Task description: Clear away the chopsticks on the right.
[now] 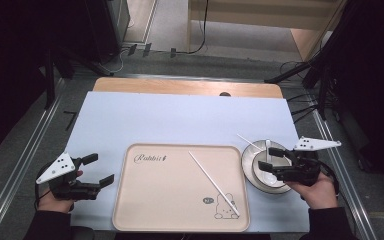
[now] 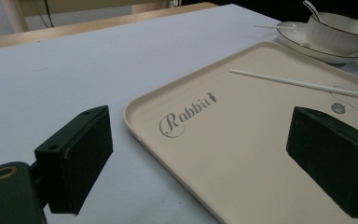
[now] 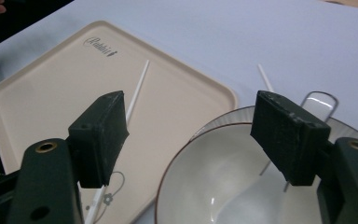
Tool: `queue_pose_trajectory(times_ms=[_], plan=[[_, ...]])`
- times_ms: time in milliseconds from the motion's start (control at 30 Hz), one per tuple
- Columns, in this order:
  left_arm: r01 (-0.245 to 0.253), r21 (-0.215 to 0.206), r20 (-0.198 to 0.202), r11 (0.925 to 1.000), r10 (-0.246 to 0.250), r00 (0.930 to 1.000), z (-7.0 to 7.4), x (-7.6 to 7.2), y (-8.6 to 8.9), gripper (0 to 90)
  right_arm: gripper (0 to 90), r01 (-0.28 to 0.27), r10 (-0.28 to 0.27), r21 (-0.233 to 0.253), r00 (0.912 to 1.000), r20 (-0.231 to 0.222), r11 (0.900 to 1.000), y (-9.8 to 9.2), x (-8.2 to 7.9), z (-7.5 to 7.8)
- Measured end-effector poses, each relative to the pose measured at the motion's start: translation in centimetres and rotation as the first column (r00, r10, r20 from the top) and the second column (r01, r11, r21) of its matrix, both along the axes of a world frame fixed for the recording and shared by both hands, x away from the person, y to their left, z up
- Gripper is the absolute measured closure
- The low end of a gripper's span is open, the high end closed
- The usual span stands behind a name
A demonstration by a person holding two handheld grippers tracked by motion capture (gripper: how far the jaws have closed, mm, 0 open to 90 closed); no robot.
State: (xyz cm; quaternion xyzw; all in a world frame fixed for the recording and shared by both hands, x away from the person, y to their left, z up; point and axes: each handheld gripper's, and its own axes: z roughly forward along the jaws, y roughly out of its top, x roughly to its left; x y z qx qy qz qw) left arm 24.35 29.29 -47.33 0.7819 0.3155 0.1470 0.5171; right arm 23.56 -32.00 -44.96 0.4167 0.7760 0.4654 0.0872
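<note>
White table: right gripper (image 1: pixel 274 161) spread wide, seemingly just above bowl (image 1: pixel 269 171)

A beige tray (image 1: pixel 145 200) printed "Rabbit" lies on the pale blue table cover (image 1: pixel 180 117), a white chopstick (image 1: pixel 213 183) across it.

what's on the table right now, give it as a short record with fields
surface: pale blue mat on a wooden table
tray: beige tray, printed "Rabbit", a rabbit drawing in one corner
on tray: one white chopstick lying diagonally
beside tray: plate carrying a white bowl with a spoon; second chopstick resting across the plate
left gripper: open, holding nothing, left of the tray
right gripper: open, over the bowl
</note>
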Motion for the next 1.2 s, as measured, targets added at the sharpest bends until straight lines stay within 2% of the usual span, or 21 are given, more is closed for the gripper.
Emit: queue_pose_trajectory(times_ms=[167,267,400,533,633,767,833,1067,1167,1200], plan=[[0.001,0.003,-0.003,1.0,-0.001,1.0,0.0,0.0,0.0,7.3,24.6,0.008,-0.007,0.013,0.9997,-0.022,1.0,-1.3,0.4,0.2],[0.003,0.002,-0.004,1.0,-0.003,1.0,0.0,0.0,0.0,7.3,24.6,0.04,-0.04,0.01,0.9992,-0.008,0.999,-2.6,0.5,0.2],[0.011,0.003,-0.007,0.9999,-0.011,0.9999,0.0,0.0,-0.1,7.3,24.8,0.041,-0.041,0.018,0.9991,0.007,0.999,-3.6,0.5,0.0],[0.012,-0.002,-0.003,0.9999,-0.012,0.9999,0.0,0.0,-0.1,7.3,25.8,0.08,-0.08,-0.007,0.9967,0.011,0.997,-4.9,0.4,-0.1],[0.012,0.0,-0.004,0.9999,-0.012,0.9999,0.0,0.0,-0.1,7.3,28.5,0.118,-0.118,-0.007,0.9929,0.013,0.993,-6.4,0.2,-0.4],[0.012,0.0,-0.003,0.9999,-0.012,0.9999,0.0,0.0,-0.1,7.3,32.2,0.144,-0.144,-0.033,0.9895,0.014,0.989,-7.4,0.1,-0.9],[0.009,-0.002,-0.002,1.0,-0.009,1.0,0.0,0.0,-0.1,7.3,33.6,0.176,-0.176,-0.053,0.9844,0.005,0.983,-8.4,-0.1,-1.6],[0.009,0.0,-0.002,1.0,-0.009,1.0,0.0,0.0,-0.1,7.3,38.3,0.209,-0.21,-0.041,0.9777,-0.009,0.977,-9.7,-0.3,-2.7],[0.008,-0.001,0.0,1.0,-0.008,1.0,0.0,0.0,-0.1,7.3,43.5,0.213,-0.214,-0.052,0.9765,-0.025,0.976,-10.0,-0.3,-3.4],[0.009,-0.002,0.001,1.0,-0.009,1.0,0.0,0.0,-0.1,7.3,45.5,0.212,-0.215,-0.053,0.9756,-0.046,0.976,-10.1,-0.3,-3.6]])
